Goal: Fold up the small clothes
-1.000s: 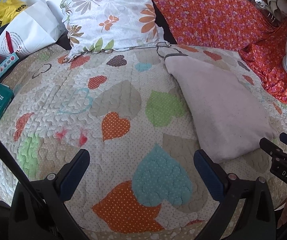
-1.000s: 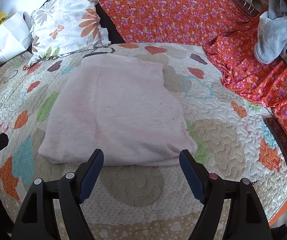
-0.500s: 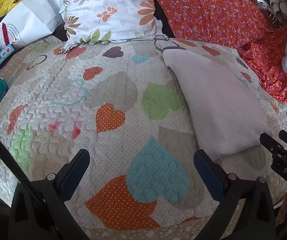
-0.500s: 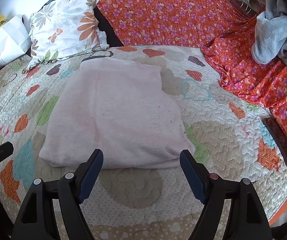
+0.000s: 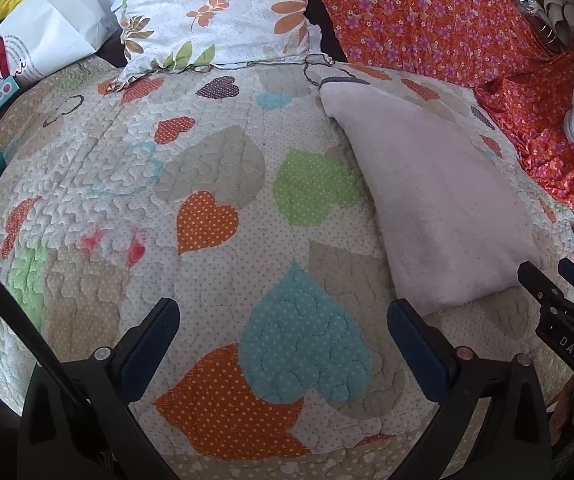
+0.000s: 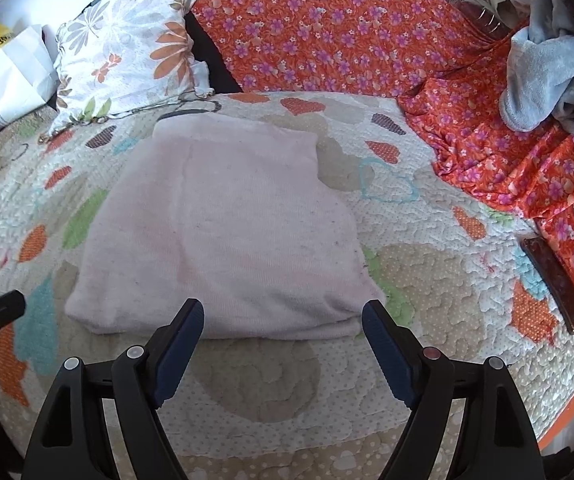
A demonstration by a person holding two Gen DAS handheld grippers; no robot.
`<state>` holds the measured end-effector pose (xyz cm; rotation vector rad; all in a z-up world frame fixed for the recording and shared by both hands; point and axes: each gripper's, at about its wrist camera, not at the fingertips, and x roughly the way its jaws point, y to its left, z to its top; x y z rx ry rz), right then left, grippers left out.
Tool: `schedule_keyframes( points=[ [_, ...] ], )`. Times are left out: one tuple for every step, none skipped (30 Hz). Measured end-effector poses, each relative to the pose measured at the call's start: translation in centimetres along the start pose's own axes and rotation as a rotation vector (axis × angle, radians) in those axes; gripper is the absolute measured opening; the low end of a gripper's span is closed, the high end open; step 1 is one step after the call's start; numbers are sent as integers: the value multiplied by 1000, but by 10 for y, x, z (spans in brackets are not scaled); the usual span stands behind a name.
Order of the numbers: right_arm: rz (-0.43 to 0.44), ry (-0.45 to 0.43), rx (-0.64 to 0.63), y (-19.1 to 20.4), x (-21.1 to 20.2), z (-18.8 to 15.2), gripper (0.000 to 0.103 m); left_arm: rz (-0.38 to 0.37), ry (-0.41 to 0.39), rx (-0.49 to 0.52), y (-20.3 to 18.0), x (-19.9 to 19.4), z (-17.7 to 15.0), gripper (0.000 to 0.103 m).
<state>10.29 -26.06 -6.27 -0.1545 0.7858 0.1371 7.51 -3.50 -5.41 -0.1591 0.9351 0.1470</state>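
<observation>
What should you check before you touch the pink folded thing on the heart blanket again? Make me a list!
1. Right gripper open and empty: ok, both fingers spread, nothing between them.
2. Left gripper open and empty: ok, it sits over bare heart quilt.
3. Pink garment lying flat in a neat fold: ok, edges look even, near edge just ahead of the right gripper.
4. Left gripper lined up with the garment: not ok, the garment lies off to its right.
5. Nothing lying on the garment: ok; the floral pillow and dark phone sit apart from it.
6. Whether another fold is needed: cannot tell.
</observation>
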Motion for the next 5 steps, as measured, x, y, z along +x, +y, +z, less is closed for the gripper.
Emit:
schedule_keyframes(
  points=[
    [-5,-5,10,-2,-1,-2,85,-2,-2,3,-1,-1,0,103],
    [-5,-5,25,-3,-2,-4,85,-5,-7,10,-2,-2,0,103],
    [-4,-2,36,-5,-3,-6,86,-7,-13,16,-4,-4,-1,103],
    [-6,9,47,-6,-3,-9,86,-4,-21,21,-4,-6,-1,103],
    [-8,18,50,-6,-3,-11,86,-2,-29,26,-5,-8,-2,103]
  ],
)
